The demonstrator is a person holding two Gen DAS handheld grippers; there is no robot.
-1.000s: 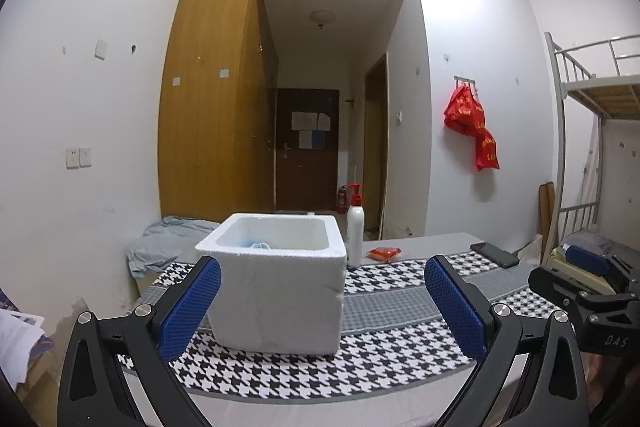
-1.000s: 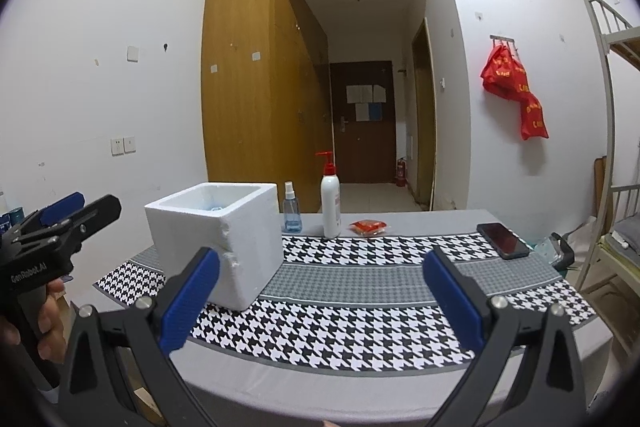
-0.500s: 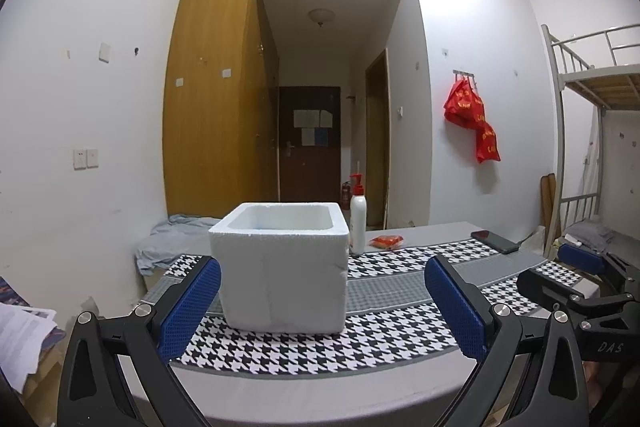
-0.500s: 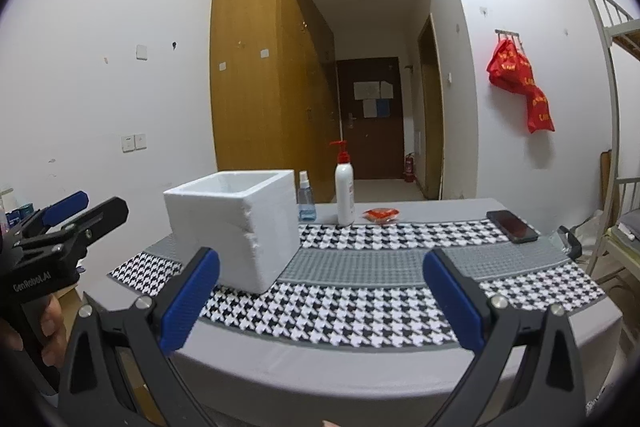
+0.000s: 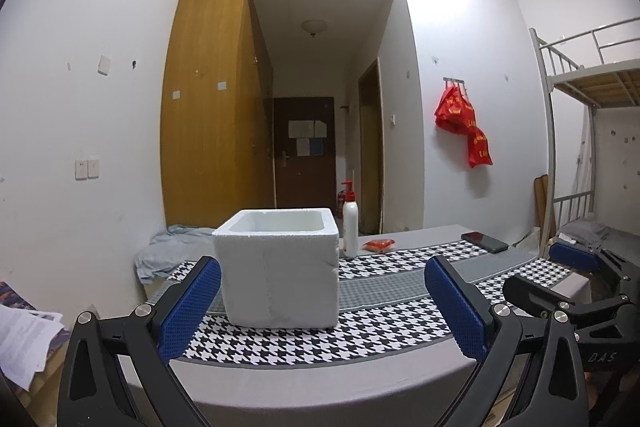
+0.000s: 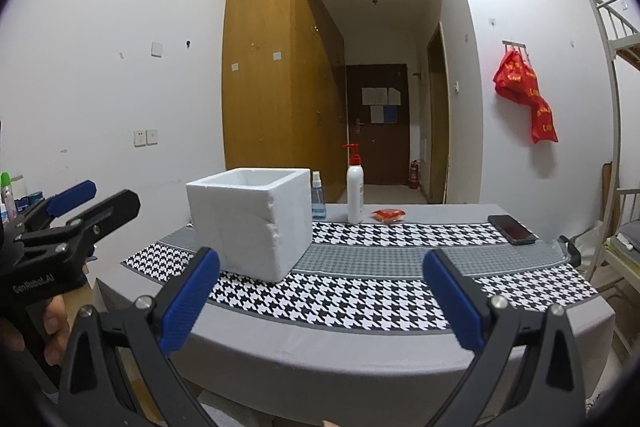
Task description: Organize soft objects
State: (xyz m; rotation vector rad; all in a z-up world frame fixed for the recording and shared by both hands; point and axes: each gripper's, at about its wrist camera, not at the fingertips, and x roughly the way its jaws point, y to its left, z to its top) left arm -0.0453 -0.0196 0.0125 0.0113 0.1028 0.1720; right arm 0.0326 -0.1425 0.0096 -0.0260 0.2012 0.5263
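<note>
While both the left gripper (image 5: 322,301) and right gripper (image 6: 322,293) hang spread wide and empty short of the table's (image 6: 360,351) near edge, bare houndstooth cloth (image 6: 372,291) lies ahead. White foam box (image 5: 278,267) stands upright at the cloth's left; wardrobe (image 6: 276,67) and doorway behind.

Foam box (image 5: 280,279): white expanded polystyrene, matt and grainy, with rough, crumbled corners. Tabletop (image 6: 360,351) under smooth grey cloth, overlaid by a woven houndstooth runner (image 6: 360,291); phone (image 6: 512,229) glossy black, pump bottle (image 6: 355,197) smooth white plastic. Fingers (image 5: 192,303) carry ribbed blue rubbery pads on matt black plastic arms (bright metal screws); wardrobe (image 5: 212,107) satin wood veneer.
</note>
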